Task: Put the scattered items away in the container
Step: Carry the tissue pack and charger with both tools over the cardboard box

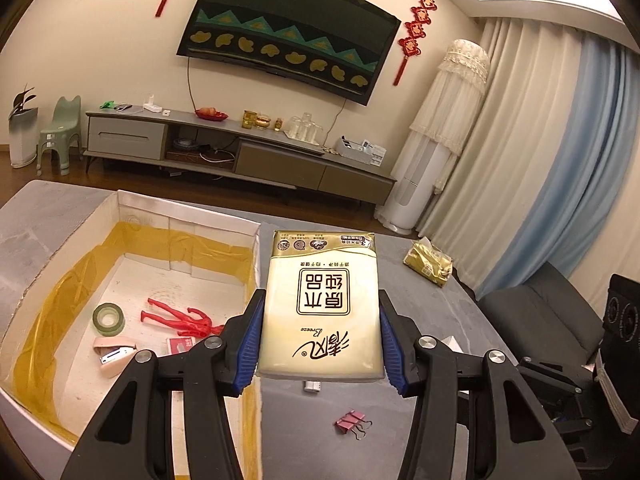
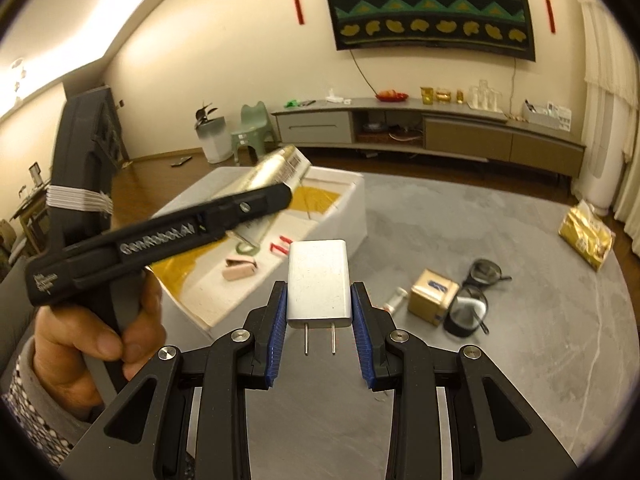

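Note:
My left gripper (image 1: 320,320) is shut on a cream and gold tissue pack (image 1: 320,304), held above the table just right of the white foam box (image 1: 192,216). The box is lined with yellow tape and holds a green tape roll (image 1: 108,319), a red toy figure (image 1: 180,318), a pink stapler (image 1: 114,356) and a red card pack (image 1: 182,345). My right gripper (image 2: 319,300) is shut on a white plug adapter (image 2: 319,282), prongs toward the camera, beside the foam box (image 2: 344,208). In the right wrist view a hand (image 2: 92,332) carries the left gripper with the tissue pack (image 2: 268,176) over the box.
On the grey table lie a pink binder clip (image 1: 352,424), a gold tissue pack (image 1: 428,266), glasses (image 2: 476,292), a small gold box (image 2: 434,294) and a small tube (image 2: 394,300). A TV cabinet (image 1: 240,152) stands by the far wall. A dark chair (image 1: 544,320) is at the right.

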Demonstrator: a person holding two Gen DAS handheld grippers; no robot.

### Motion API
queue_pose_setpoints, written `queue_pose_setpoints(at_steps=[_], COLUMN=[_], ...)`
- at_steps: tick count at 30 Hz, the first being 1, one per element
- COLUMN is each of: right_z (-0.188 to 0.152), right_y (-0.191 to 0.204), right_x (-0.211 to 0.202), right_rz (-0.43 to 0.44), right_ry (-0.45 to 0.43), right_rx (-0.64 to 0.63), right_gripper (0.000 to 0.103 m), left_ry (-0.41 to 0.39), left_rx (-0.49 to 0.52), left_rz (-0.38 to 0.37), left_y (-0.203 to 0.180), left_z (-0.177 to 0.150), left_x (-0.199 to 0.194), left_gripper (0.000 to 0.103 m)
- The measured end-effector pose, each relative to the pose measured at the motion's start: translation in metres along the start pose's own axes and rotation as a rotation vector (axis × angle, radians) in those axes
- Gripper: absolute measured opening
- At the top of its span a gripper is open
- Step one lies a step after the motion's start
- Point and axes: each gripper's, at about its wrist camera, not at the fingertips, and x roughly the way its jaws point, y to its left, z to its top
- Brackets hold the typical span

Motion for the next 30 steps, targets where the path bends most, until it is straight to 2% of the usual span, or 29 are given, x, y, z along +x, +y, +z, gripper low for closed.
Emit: queue_pose_setpoints(at_steps=[7, 30], right_z=[0.016, 0.033], right_y=[0.022, 0.064], right_x=[0.004, 0.046], right_rz=[0.001, 0.042], right_ry=[-0.014, 0.021], right_rx=[-0.051, -0.128], right_gripper=[0.033, 0.033], left_ry=[-0.024, -0.036], left_rx=[-0.043, -0.110], left_rz=[0.022, 0.113], left_y=[0.019, 0.081], left_z=[0.007, 0.005], left_x=[-0.012, -0.040], left_gripper=[0.053, 0.053])
